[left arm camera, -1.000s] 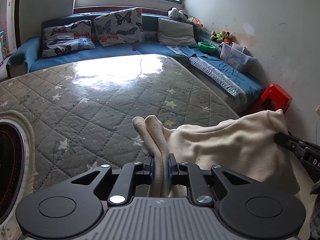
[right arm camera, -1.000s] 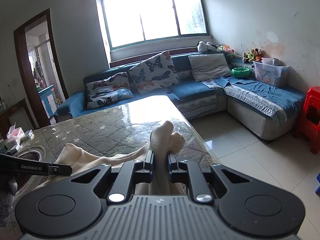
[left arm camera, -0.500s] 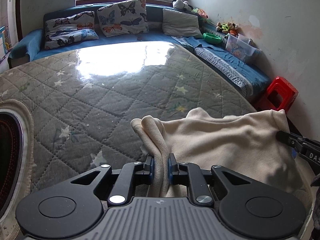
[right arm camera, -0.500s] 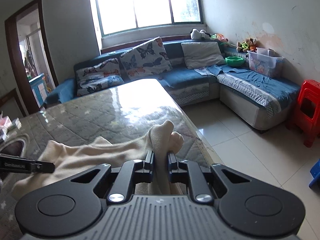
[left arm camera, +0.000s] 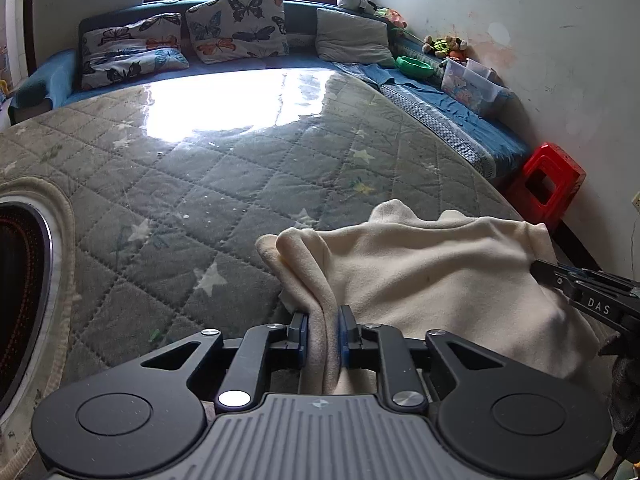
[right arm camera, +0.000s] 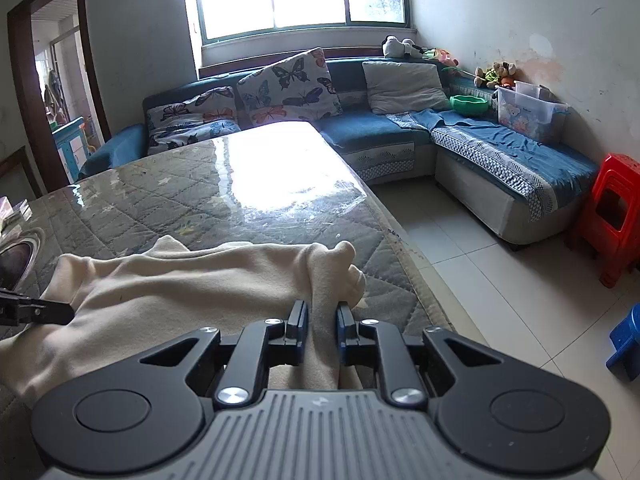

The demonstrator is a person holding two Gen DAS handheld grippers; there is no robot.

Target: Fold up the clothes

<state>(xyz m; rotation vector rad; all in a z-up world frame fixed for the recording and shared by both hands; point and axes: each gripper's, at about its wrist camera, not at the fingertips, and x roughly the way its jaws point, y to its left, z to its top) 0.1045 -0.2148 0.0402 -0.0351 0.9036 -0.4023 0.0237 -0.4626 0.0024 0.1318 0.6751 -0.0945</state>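
Note:
A cream fleece garment (left arm camera: 432, 276) lies stretched across the near edge of the quilted grey table (left arm camera: 224, 184). My left gripper (left arm camera: 322, 334) is shut on a bunched corner of it at its left end. My right gripper (right arm camera: 322, 330) is shut on the bunched corner at its right end (right arm camera: 332, 268), near the table's right edge. The garment (right arm camera: 168, 292) spans between the two grippers and rests on the table. Each view shows the other gripper's tip at its side, in the left wrist view (left arm camera: 588, 296) and in the right wrist view (right arm camera: 36, 310).
A round inset burner (left arm camera: 20, 280) sits in the table at the left. A blue corner sofa (right arm camera: 400, 132) with butterfly cushions runs behind and to the right. A red stool (right arm camera: 616, 212) and a blue stool (right arm camera: 626, 340) stand on the tiled floor at the right.
Both grippers have moved forward and down over the table, carrying the garment edge with them. The cloth now lies lower and flatter on the table.

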